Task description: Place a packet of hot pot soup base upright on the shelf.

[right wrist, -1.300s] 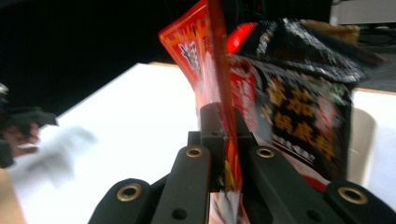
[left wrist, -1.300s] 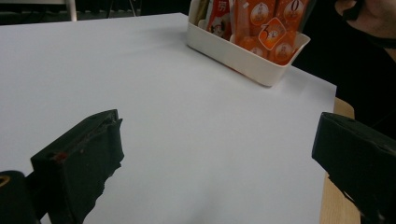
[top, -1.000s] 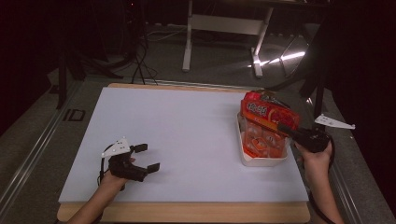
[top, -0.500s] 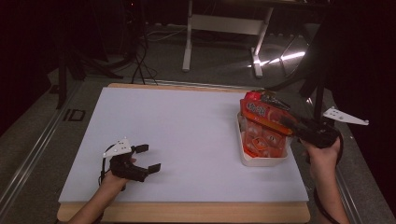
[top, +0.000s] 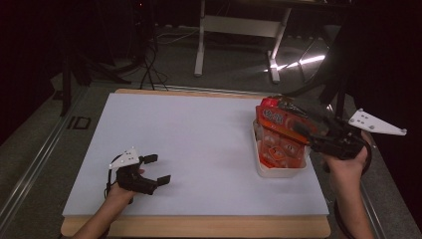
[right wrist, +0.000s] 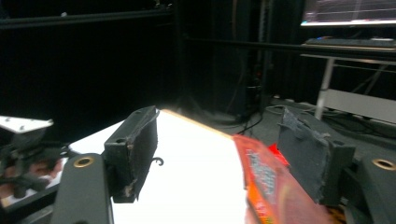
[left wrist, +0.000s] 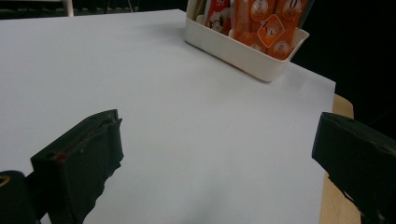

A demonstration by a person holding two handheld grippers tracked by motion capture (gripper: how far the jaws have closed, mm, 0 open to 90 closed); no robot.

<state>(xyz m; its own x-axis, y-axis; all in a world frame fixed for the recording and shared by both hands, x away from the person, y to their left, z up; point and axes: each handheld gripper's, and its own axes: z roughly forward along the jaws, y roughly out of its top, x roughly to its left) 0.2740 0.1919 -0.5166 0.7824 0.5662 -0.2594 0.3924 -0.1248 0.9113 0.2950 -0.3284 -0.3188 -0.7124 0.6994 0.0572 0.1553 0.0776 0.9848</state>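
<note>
My right claw (top: 298,130) has just been opening, nothing gripped, left claw (top: 155,169) wide and idle; the tall orange packet (top: 278,122) leaning in the white tray (top: 278,172) could tip out if I clip it.

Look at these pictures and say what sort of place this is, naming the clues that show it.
Probably a lab or recording studio, not a home: a white-topped table in a dark room, cables trailing over the floor, a metal stand behind, and a lit monitor.

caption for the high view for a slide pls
Right gripper, jaws just opened, above orange snack packets in a white tray; left gripper open on the white tabletop.
</note>
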